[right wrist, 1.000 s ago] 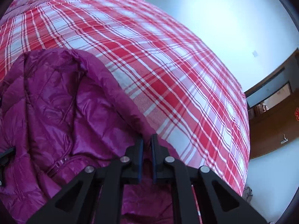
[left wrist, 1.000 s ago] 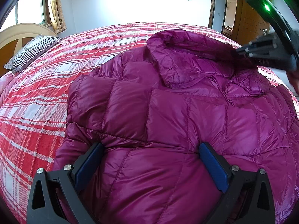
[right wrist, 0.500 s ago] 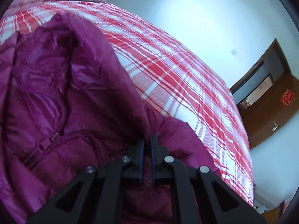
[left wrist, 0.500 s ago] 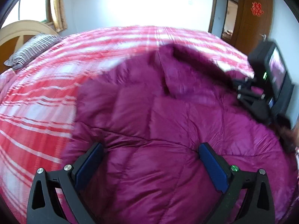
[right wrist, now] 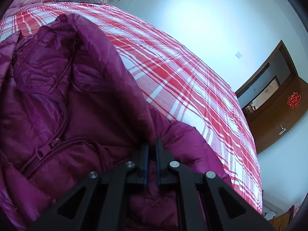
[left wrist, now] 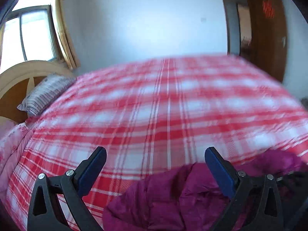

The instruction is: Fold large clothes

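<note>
A magenta puffer jacket [right wrist: 63, 104] lies on a bed with a red and white plaid cover [right wrist: 188, 80]. My right gripper [right wrist: 151, 148] is shut on a fold of the jacket near its hood and zipper. My left gripper [left wrist: 154, 163] is open and empty, its blue pads wide apart above the bed; only the jacket's edge [left wrist: 173, 198] shows low between its fingers. The left wrist view is blurred by motion.
A striped pillow [left wrist: 46, 94] lies by the wooden headboard [left wrist: 21, 77] at the left, under a window [left wrist: 28, 36]. A pink quilt [left wrist: 9, 146] runs along the bed's left side. A brown door [right wrist: 273, 104] stands past the far right of the bed.
My left gripper, open throughout, has lifted off the jacket and now points over the bare bed cover. My right gripper stays shut on the jacket, whose hood has moved closer.
</note>
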Motion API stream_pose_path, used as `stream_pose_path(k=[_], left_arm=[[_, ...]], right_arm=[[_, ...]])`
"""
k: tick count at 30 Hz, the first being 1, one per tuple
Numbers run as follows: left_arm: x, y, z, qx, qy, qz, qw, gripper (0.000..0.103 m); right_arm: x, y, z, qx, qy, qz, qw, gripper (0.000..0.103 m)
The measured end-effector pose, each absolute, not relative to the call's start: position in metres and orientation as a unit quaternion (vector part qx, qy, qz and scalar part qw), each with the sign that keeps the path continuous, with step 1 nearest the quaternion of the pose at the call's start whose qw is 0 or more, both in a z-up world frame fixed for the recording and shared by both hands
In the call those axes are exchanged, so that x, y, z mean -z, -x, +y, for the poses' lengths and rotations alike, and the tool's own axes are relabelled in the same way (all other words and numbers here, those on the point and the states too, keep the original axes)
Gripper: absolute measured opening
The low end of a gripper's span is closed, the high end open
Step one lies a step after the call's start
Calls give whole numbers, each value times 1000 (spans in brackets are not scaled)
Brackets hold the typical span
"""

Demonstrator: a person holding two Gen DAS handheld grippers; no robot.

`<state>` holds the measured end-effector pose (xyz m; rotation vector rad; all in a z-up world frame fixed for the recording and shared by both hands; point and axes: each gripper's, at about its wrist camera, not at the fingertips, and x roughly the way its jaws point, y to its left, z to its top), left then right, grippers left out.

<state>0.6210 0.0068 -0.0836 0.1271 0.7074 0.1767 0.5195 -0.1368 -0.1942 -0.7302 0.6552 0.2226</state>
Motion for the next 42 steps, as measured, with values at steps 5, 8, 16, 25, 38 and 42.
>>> stream_pose_path(k=[5, 8, 16, 25, 38, 42], left_arm=[[142, -612, 10, -91, -84, 400, 908, 102], [167, -609, 13, -82, -81, 422, 899, 102], [173, -607, 13, -80, -70, 420, 901, 102], [174, -607, 15, -79, -63, 416, 904, 102], [104, -580, 6, -61, -10, 339, 939, 102], [85, -582, -14, 39, 50, 323, 944, 102]], right_arm=[[194, -517, -138, -108, 347, 312, 878, 9], [193, -517, -139, -113, 340, 314, 879, 9], [160, -508, -154, -173, 265, 340, 886, 24], [104, -547, -206, -113, 4, 371, 922, 31], [164, -531, -203, -111, 59, 403, 906, 30], [166, -532, -204, -114, 52, 400, 908, 30]])
